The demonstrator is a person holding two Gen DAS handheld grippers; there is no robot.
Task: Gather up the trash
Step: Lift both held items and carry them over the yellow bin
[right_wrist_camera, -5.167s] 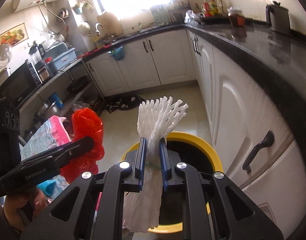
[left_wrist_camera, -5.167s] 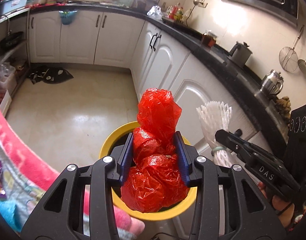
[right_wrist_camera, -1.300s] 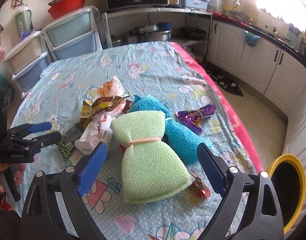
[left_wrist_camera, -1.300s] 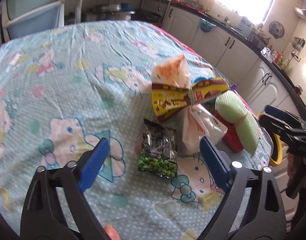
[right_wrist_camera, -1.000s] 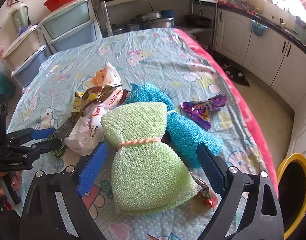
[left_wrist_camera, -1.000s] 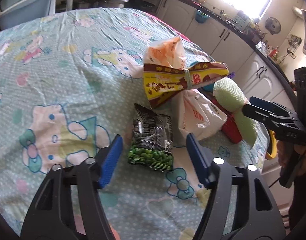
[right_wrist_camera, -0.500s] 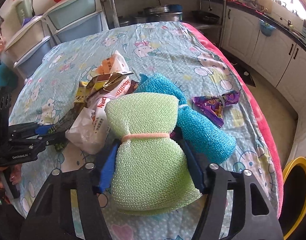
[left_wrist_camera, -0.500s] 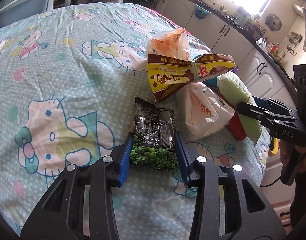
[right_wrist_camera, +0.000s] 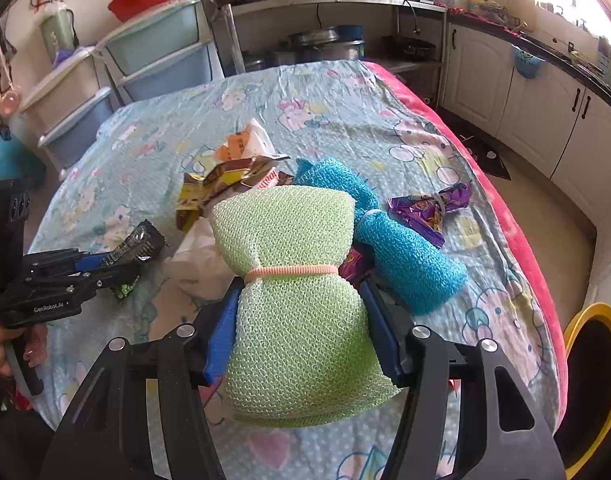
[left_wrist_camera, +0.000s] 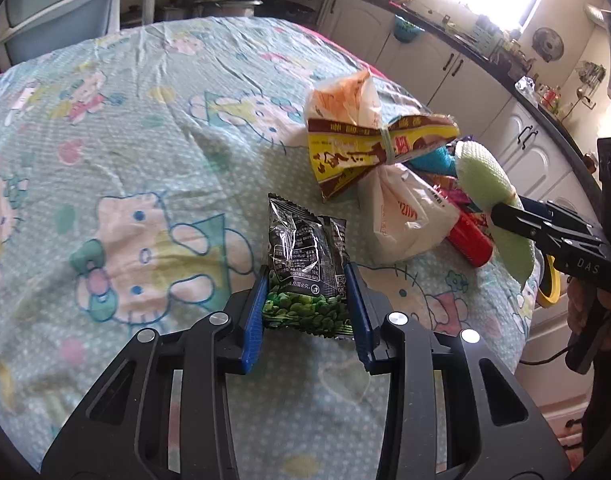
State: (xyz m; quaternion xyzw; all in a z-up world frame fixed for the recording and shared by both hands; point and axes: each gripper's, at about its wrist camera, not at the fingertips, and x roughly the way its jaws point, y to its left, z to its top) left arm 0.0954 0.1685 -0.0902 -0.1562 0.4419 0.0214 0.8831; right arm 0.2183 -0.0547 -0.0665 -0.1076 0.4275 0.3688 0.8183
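Both hand-held grippers have dropped onto the desk pile and are closing: left hand-held gripper pinches the pea packet, right hand-held gripper squeezes the green mesh bundle near the desk's front edge, ready to bin.

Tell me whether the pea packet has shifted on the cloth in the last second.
Cannot tell. The pea packet lies beside the same cat print, now between the left gripper's closing pads.
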